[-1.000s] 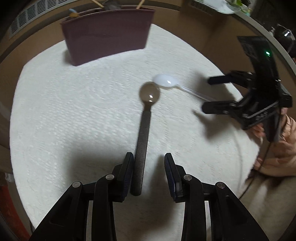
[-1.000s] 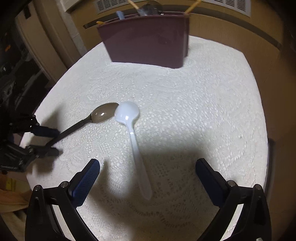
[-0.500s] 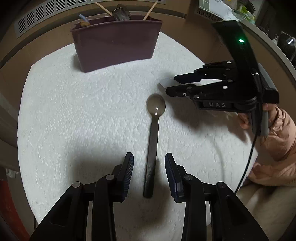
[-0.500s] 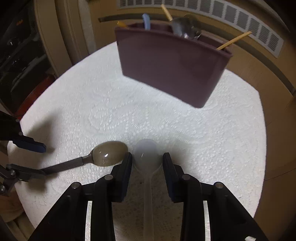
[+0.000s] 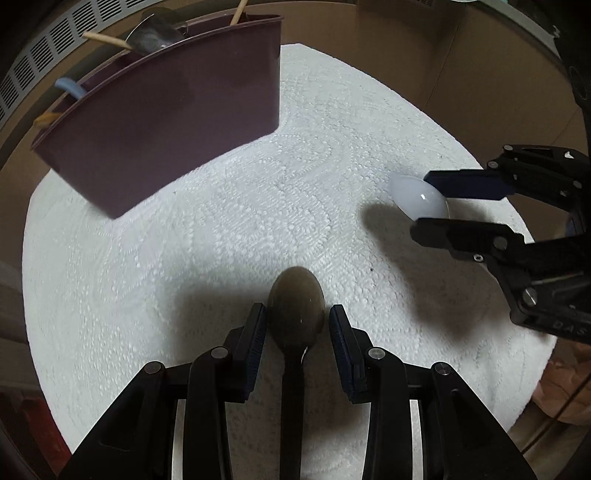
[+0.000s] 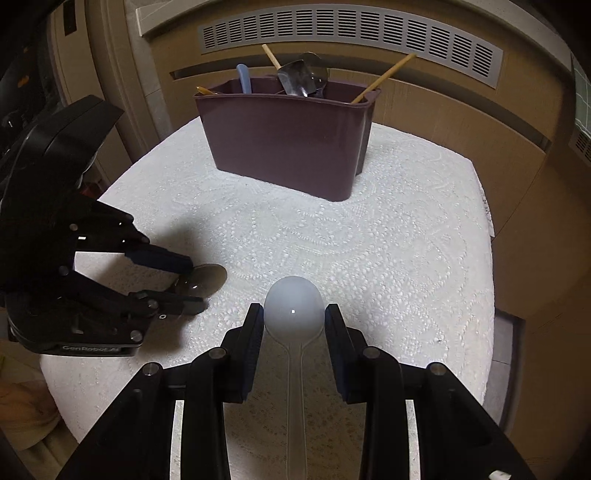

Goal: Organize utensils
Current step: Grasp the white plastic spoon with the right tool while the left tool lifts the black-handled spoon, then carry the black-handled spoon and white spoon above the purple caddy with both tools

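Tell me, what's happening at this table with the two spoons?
A person is tidying utensils with a hand-held gripper in each hand. The left hand-held gripper sits around the bowl of a dark spoon; the right hand-held gripper, whose jaws have just been closing, clamps a white plastic spoon. Both spoons are headed, presumably, for the maroon utensil holder on the white cloth.

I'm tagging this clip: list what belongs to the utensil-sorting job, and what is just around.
Job:
- white plastic spoon, clamped at its bowl by the right hand-held gripper
- dark spoon, between the left hand-held gripper's pads
- maroon utensil caddy

Around:
- white lace tablecloth
- wall vent
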Demonstrator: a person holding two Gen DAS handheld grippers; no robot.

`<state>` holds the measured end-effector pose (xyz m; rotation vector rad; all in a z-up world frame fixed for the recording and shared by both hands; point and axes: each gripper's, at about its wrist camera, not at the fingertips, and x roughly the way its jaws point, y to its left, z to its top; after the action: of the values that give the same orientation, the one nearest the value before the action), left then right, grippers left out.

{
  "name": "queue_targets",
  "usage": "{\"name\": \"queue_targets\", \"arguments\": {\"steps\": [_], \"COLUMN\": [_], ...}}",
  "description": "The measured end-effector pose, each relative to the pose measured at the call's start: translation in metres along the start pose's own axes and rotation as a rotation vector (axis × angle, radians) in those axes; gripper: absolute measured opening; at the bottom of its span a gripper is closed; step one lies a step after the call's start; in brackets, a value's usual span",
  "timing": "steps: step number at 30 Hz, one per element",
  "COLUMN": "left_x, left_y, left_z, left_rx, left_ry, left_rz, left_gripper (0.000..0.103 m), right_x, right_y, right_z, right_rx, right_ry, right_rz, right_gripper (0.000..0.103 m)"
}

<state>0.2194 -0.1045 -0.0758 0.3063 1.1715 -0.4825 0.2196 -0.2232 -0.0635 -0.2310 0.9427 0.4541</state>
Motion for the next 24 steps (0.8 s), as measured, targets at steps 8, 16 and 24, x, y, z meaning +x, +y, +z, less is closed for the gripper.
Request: {"name": "queue_targets", "arguments": {"steps": [8,16,24], "left_x": [-0.02,-0.067,-0.09], "left_y": [0.007,0.019,0.041], "left_z": [-0.011,-0.038,-0.044], "left_rx": [-0.043,-0.149,-0.256], "left_ry": [-0.091,-0.289,-0.436], "left_rz": [0.002,0.015,-0.057], "left_gripper": [0.033,0.033,0.033], "right_x": [-0.009,-0.025,-0.033], "right_y": [0.004,0.024,0.029], "right_z": [0.003,0.016,0.028], "right_rx": [0.019,0.013,0.048], "right_ry": [-0.034,-0.109,-0.146], "right_rz": [0.011,-0.009,0.039], "right_gripper": [0.031,0.031,0.031]}}
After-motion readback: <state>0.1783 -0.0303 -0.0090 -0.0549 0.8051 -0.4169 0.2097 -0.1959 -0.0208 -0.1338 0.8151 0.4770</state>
